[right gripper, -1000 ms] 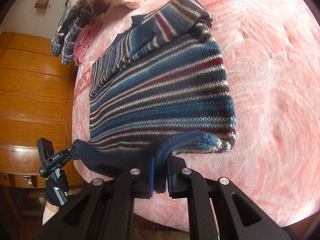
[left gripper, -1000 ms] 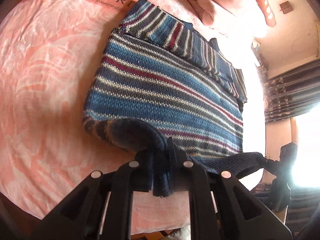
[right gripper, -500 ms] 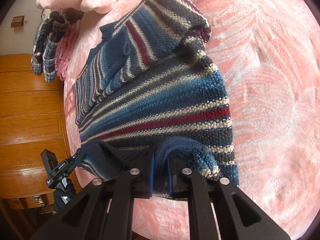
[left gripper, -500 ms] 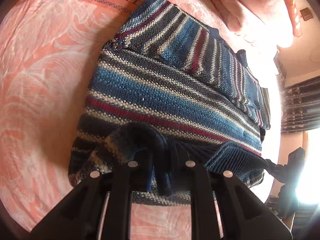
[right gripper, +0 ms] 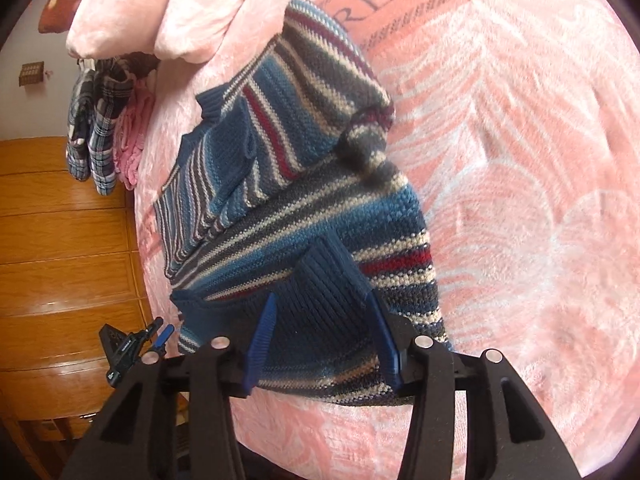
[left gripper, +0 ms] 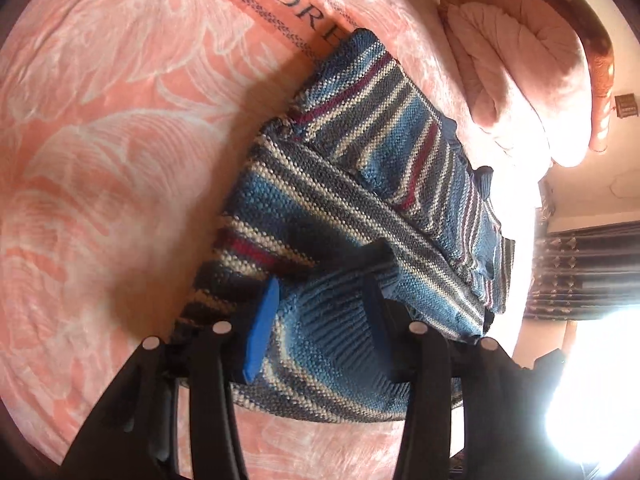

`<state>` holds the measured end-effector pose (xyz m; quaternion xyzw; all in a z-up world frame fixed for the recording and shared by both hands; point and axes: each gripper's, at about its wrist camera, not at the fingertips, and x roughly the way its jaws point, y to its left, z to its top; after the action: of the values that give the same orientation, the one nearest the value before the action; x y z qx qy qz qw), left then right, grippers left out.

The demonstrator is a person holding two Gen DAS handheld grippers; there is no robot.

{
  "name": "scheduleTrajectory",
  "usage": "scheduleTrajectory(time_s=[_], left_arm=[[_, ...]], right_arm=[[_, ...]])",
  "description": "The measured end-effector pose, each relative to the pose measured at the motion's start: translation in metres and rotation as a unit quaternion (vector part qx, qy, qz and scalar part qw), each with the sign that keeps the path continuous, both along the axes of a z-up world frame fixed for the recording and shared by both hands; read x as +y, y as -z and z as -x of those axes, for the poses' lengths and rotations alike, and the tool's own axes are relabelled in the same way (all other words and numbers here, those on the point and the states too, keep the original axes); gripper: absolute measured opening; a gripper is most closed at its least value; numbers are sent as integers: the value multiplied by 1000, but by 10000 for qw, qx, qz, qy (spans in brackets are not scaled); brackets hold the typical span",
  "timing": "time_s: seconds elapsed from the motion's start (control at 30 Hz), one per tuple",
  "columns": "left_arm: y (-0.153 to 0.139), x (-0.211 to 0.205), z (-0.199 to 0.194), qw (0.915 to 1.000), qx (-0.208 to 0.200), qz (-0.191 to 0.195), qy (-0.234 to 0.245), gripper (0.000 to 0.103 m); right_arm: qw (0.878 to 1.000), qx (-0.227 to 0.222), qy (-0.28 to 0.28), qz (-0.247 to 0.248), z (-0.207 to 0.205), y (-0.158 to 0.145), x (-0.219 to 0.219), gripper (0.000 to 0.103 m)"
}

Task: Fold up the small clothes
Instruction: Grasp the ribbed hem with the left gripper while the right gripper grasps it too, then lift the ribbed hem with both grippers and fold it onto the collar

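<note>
Sweater [left gripper: 360,216] lies on the bed [left gripper: 100,140], sleeves in, hem folded up just ahead of both hand-held grippers, left [left gripper: 320,312] and right [right gripper: 324,328], both spread apart, gripping nothing. Probably one more fold left.

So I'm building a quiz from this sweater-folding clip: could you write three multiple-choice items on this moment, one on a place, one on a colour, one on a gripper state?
1. Where does the striped sweater lie?
A. on the pink blanket
B. on the wooden dresser
C. on the floor

2. What colour are the pads on the fingers?
A. red
B. blue
C. white

3. How do the left gripper and right gripper stand?
A. both clamped on the hem
B. only the left open
C. both open

Answers: 1 A, the blanket lies under the sweater all round. 2 B, the pads show blue in both views. 3 C, each gripper's fingers are spread apart over the folded hem.
</note>
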<state>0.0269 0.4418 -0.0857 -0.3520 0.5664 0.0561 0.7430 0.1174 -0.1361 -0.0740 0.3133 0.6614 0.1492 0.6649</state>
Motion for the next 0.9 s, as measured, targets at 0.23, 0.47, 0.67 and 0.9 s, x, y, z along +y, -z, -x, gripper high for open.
scheduleTrajectory(time_s=[0.23,0.47,0.67,0.9], left_arm=[[-9,-37,-27,9843,-153,-1128,1352,46],[6,-69,-40,9542,-218,-1729,2433,49],[28,-80,-40,9427,-61,-1804,2806,51],[43,-88,-42,9319,80,-2071,2977,58]], right_arm=[[9953,-584,-654,416,-6,-24,24,51],[9771,-1071,-1656,799,-3,-31,57,64],[9648,-997,-2189,1063,-13,-5,72,66],[9466,-852,-2685,1570,-16,28,92,67]])
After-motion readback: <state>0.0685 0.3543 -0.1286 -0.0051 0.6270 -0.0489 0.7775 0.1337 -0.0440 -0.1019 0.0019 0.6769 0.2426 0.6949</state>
